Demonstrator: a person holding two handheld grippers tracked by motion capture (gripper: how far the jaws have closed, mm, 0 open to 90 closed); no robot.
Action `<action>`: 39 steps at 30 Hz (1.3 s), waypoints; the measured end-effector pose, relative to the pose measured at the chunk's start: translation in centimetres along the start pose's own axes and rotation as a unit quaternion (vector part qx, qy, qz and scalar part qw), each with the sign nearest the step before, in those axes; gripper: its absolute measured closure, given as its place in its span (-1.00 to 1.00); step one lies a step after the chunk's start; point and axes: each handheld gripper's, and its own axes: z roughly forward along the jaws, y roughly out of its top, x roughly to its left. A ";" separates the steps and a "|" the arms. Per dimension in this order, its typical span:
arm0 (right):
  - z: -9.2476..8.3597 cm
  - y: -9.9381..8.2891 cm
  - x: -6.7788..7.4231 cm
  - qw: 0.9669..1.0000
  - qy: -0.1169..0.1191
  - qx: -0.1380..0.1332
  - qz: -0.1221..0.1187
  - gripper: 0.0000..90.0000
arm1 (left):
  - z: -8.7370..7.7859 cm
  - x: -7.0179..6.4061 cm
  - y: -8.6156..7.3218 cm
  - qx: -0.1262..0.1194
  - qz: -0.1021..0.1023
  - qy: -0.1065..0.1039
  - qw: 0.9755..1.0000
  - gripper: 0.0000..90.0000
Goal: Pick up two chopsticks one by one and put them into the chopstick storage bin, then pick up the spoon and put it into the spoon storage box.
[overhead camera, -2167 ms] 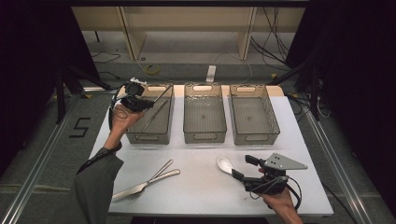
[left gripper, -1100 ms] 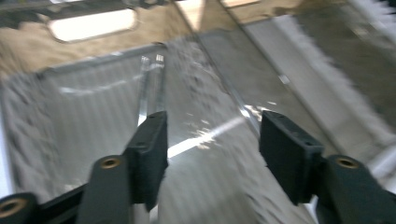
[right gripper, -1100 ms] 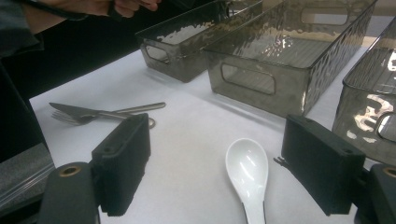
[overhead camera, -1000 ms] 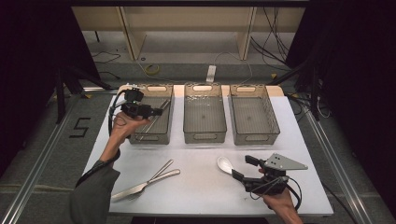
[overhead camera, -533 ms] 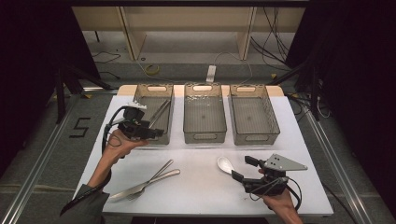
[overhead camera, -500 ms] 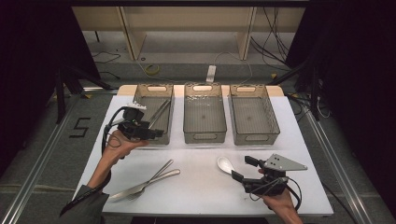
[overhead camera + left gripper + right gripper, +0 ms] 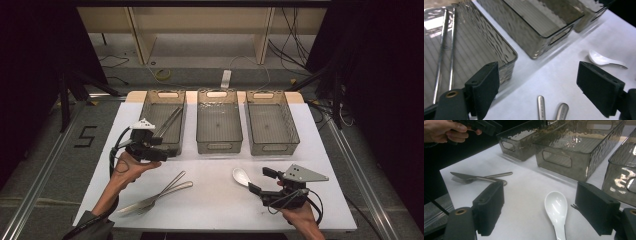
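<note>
Your left gripper (image 7: 159,150) hangs above the near end of the left bin (image 7: 150,109), and its jaws stand wide apart with nothing between them. In the left gripper view you look past the jaws at the corner of this bin, and the ends of two metal handles lie on the table (image 7: 215,200) below.

Inside the left bin lie two metal chopsticks (image 7: 169,121), side by side and slanted along the bin floor. The middle bin (image 7: 218,146) and the right bin (image 7: 295,134) stand in one row with it at the far side of the white table. All three are of smoked clear plastic with cut handles.

Your right gripper (image 7: 260,182) rests low at the near right part of the table, its jaws also apart and holding nothing. A white ceramic spoon (image 7: 240,176) lies just in front of it, the bowl pointing away from you. In the right gripper view the spoon lies between the two jaws, but I cannot tell if a jaw touches it.

A table knife (image 7: 165,195) and a fork (image 7: 169,183) lie together near the front left of the table, crossing each other, between your two hands. Your left hand (image 7: 127,167) is near their far ends.
</note>
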 end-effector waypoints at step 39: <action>1.0 0.2 -0.4 0.989 -0.049 0.128 -0.048 -0.45 | -1.2 -3.1 -4.3 -0.050 0.013 -0.015 0.999 -0.64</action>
